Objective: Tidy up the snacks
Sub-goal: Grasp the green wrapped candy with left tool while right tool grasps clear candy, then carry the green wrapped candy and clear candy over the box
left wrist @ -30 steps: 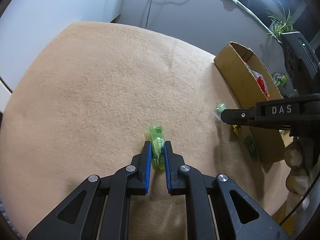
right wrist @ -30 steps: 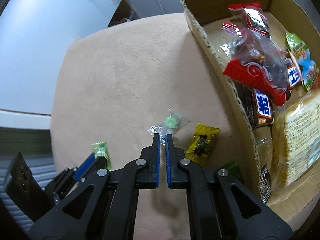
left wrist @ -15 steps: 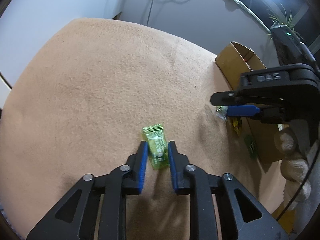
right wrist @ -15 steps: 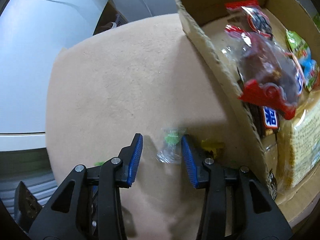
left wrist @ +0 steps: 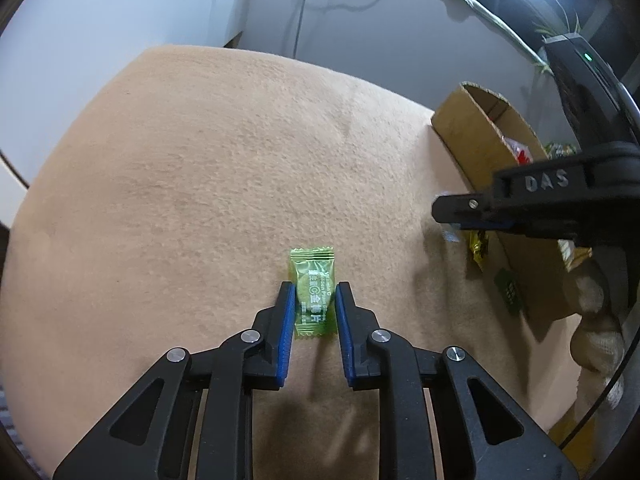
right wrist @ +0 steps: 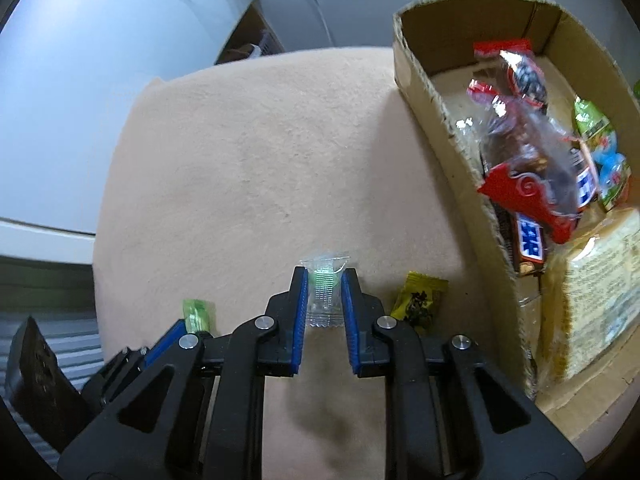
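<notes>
So the green candy sachet (left wrist: 313,293) is lying flat on the tan felt cloth (left wrist: 208,184), near edge of the table, and the left gripper (left wrist: 314,296) has its blue pads narrow on either side of it, clamped onto the sachet's long edges. Printed side faces up, crimped ends pointing near and far.

Over to the right, the right gripper (right wrist: 324,285) has been closing its jaws just now and the pads are pinching a clear wrapper with a little green sweet (right wrist: 325,292) inside; the wrapper is bowed between the pads. Just right of that sits a yellow candy packet (right wrist: 418,300) on the cloth, close to the box wall.

The cardboard box (right wrist: 448,152) is further right, open on top, already stuffed: a red-and-clear bag of brown snacks (right wrist: 524,160), a chocolate bar with blue lettering (right wrist: 530,240), a pale bread-looking pack (right wrist: 596,280) and a green-and-blue pouch (right wrist: 600,148) at the far right side.

From the left wrist view you can also see a dark green packet (left wrist: 508,291) on the cloth against the box.
</notes>
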{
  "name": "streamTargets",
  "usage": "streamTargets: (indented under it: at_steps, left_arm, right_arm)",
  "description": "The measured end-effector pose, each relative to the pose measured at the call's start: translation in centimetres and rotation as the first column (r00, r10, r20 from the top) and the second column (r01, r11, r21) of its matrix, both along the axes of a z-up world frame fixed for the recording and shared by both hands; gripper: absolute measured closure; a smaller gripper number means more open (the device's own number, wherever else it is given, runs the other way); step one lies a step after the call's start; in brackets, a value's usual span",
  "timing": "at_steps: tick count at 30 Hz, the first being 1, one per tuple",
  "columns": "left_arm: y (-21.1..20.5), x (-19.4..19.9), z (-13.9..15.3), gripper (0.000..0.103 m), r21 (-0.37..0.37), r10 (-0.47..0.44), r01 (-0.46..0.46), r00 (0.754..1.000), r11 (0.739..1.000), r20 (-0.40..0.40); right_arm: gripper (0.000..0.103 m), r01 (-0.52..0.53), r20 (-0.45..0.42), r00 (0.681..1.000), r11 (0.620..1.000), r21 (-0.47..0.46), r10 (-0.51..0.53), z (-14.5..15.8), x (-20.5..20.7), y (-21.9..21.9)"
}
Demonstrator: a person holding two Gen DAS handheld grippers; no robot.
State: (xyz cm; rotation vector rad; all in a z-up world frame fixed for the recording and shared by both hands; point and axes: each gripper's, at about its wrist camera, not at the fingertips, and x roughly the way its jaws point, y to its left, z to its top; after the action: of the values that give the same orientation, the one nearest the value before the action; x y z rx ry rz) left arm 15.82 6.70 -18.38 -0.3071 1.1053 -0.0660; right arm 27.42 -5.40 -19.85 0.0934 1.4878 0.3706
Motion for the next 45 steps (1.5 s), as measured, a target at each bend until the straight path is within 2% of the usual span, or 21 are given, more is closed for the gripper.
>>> streamTargets:
  at_steps: [4, 7, 13, 20, 26, 33, 45]
  left_arm:
    - [0.5, -0.4, 1.0, 0.084, 0.006, 0.002, -0.002, 1.0, 1.0, 0.018]
    - [0.9, -0.7, 2.0, 0.084, -0.01, 0.009, -0.009, 1.0, 1.0, 0.029]
    - [0.1, -0.4, 5.8, 0.084, -0.005, -0.025, 0.025, 0.994, 1.0, 0.104]
    - [-2.6, 0.5, 9.7, 0.084, -0.015, -0.089, 0.094, 0.977, 0.995, 0.191]
    - [-5.3, 1.5, 11.4, 0.084, -0.004, -0.154, 0.159, 0.961, 0.987, 0.23]
    - [-9.0, 3.2, 11.7, 0.084, -0.011, -0.224, 0.234, 0.945, 0.972, 0.237]
    - [-13.9, 6.3, 11.0, 0.084, -0.006, -0.3, 0.307, 0.931, 0.952, 0.208]
  right_arm:
    - [0.086, 0.001, 0.014, 1.0, 0.999, 0.046, -0.002, 1.7, -0.5, -1.2]
    - [0.086, -0.014, 0.055, 0.998, 0.998, 0.067, 0.011, 3.8, -1.2, -2.1]
    - [0.086, -0.013, 0.113, 0.994, 0.996, 0.092, 0.002, 7.2, -1.9, -4.7]
    - [0.086, 0.016, 0.19, 0.981, 0.997, 0.074, -0.03, 10.6, -2.1, -8.6]
    - [0.086, 0.078, 0.233, 0.968, 0.995, 0.058, -0.09, 12.3, -1.8, -11.9]
    - [0.086, 0.154, 0.25, 0.955, 0.987, 0.043, -0.16, 12.6, -1.5, -15.9]
    - [0.086, 0.225, 0.244, 0.945, 0.974, 0.01, -0.22, 10.6, -0.6, -20.1]
